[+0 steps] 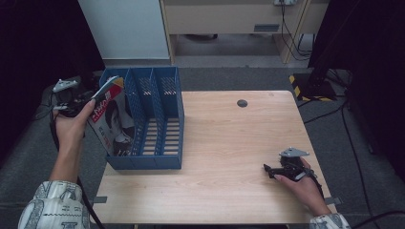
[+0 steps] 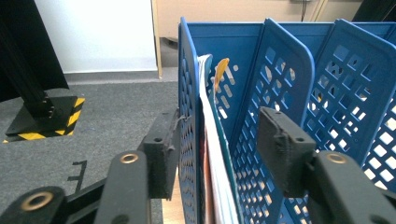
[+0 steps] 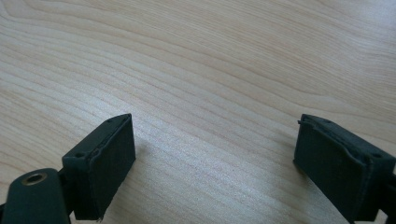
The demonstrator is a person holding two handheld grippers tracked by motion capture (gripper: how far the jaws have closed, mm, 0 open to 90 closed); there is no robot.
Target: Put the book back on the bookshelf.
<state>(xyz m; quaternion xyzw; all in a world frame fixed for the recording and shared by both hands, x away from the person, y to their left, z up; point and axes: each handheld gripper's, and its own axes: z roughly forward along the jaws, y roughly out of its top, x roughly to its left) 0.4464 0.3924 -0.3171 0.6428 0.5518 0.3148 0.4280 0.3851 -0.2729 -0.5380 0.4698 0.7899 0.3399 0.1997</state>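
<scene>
Standing on wooden table: blue file rack.

A light wooden table carried a blue file rack near its left edge, with a magazine standing tilted in its leftmost slot. The right gripper rested near the right front corner, well apart from the rack.

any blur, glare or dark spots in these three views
High view: sharp on the table, side edges nearly black. Left gripper view: the magazine and blue file rack look soft up close. Right gripper view: even light, faint shadows under its pads.
</scene>
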